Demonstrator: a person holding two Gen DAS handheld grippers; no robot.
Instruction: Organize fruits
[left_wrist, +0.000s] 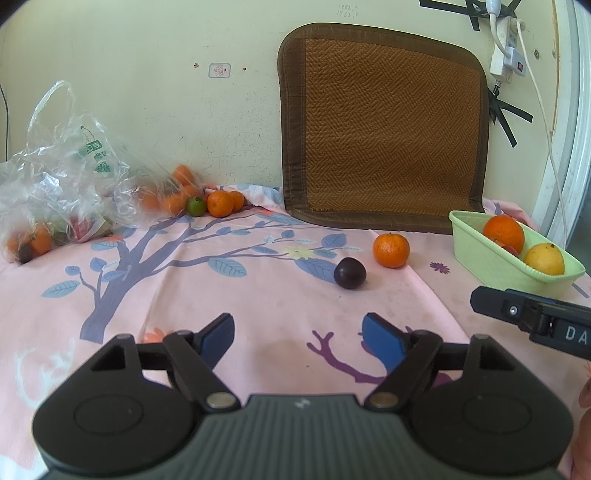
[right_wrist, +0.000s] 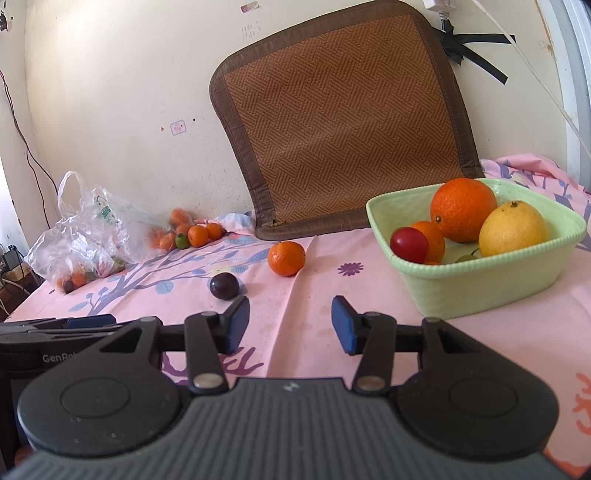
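Two black claws with blue pads, low over a pink tabletop cloth (left_wrist: 258, 302) printed with a purple tree and blue leaves. Left claw (left_wrist: 298, 336) spread wide, gripping nothing. Right claw (right_wrist: 290, 325) likewise parted wide and bare — seen from the left wrist only as a black finger edging in just in front of the basket.

Landmark: a pale green basket (right_wrist: 480, 291) on the cloth. Inside it, a large orange (right_wrist: 463, 209), a yellow citrus fruit (right_wrist: 513, 229), a smaller orange (right_wrist: 432, 238) and a red round fruit (right_wrist: 409, 240) at the left wall.

Left of the basket and apart from it, a loose mandarin (right_wrist: 286, 258) on the cloth; left again and slightly nearer the claws, a dark plum (right_wrist: 224, 286), close to the mandarin but not touching it.

Far left of the basket, against the wall, a crumpled clear plastic bag (left_wrist: 62, 184) with more fruit inside, hard to make out. At its mouth, a small cluster of mandarins (left_wrist: 221, 204) with one green fruit (left_wrist: 195, 206) among them.

Behind the basket, a brown woven mat (left_wrist: 384, 125) leaning on the cream wall.
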